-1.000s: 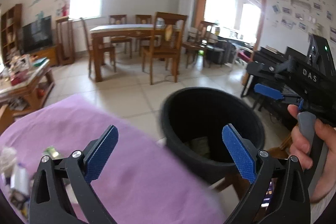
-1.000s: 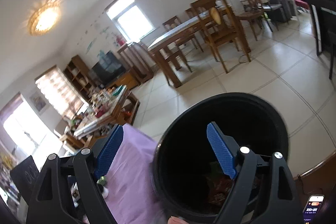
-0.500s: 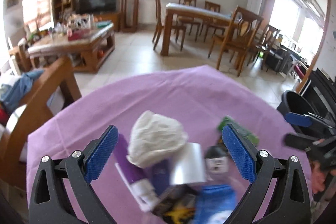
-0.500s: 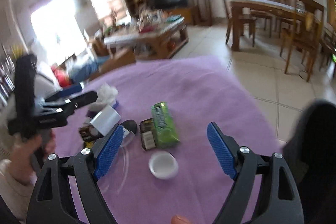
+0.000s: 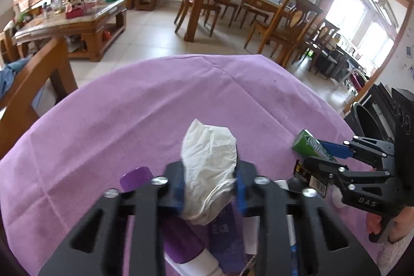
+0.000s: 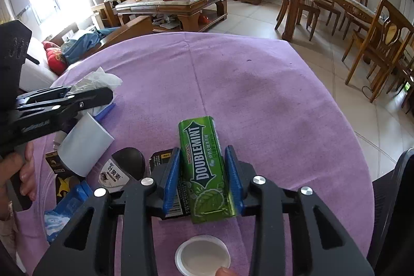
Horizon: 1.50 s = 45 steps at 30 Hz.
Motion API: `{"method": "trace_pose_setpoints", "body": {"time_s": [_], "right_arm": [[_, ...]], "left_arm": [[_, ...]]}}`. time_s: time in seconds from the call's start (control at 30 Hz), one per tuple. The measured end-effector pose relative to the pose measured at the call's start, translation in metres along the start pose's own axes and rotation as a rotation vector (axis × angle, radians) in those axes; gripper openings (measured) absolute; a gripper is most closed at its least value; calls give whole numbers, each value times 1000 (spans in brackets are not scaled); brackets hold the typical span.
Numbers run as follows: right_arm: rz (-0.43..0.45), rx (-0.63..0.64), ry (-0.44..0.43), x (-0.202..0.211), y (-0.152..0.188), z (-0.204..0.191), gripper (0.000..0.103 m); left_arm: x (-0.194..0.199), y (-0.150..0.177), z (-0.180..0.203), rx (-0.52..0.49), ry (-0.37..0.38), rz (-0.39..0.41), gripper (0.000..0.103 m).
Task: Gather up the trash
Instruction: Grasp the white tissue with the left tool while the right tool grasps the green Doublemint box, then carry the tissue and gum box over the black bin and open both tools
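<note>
The green Doublemint gum pack (image 6: 207, 170) lies flat on the purple-covered worktop (image 6: 258, 84), long axis running straight away from the right gripper (image 6: 204, 183), its far end towards the worktop's middle. The blue fingers (image 6: 170, 180) are closed on its long sides. The left gripper (image 5: 210, 188) has its fingers pinched on a crumpled white tissue (image 5: 209, 167), which stands upright above a purple bottle (image 5: 137, 176); whether the tissue is lifted clear is hard to tell. Half a second ago both pairs of fingers were spread wide above the litter; now each has come down and clamped. A white cap (image 6: 202, 255) lies just before the right gripper.
</note>
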State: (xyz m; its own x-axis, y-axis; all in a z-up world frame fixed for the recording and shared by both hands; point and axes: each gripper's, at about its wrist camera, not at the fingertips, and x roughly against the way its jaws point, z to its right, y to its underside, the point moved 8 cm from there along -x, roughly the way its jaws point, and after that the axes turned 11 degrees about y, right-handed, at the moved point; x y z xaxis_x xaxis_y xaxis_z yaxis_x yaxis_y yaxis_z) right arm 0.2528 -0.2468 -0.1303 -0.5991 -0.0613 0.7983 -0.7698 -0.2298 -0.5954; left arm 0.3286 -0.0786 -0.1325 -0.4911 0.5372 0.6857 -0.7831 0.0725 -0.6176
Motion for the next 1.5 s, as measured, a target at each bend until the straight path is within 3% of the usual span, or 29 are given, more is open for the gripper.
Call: {"method": "trace_pose_setpoints", "body": {"time_s": [0.13,0.27,0.43,0.63,1.03,1.27,1.5], "right_arm": [[6,-40,-43,5,4,1,30],[95,-104,-88,34,2,8,30],[247,-198,-164,94,1,26,30],[376,-298,-186,152,10,62,30],[546,-553,-69,217,43,188,30],[593,-704,36,225,76,256,30],[614,-796,103,227,96,299,30]], "left_arm": [[10,0,4,8,11,40,17],[38,-10,25,-12,26,131,16],[74,-17,77,-62,61,232,16],[85,-12,148,-134,108,258,16],[38,-1,291,-251,241,231,16],[-8,11,361,-307,302,187,16],[-55,18,412,-348,341,147,16]]}}
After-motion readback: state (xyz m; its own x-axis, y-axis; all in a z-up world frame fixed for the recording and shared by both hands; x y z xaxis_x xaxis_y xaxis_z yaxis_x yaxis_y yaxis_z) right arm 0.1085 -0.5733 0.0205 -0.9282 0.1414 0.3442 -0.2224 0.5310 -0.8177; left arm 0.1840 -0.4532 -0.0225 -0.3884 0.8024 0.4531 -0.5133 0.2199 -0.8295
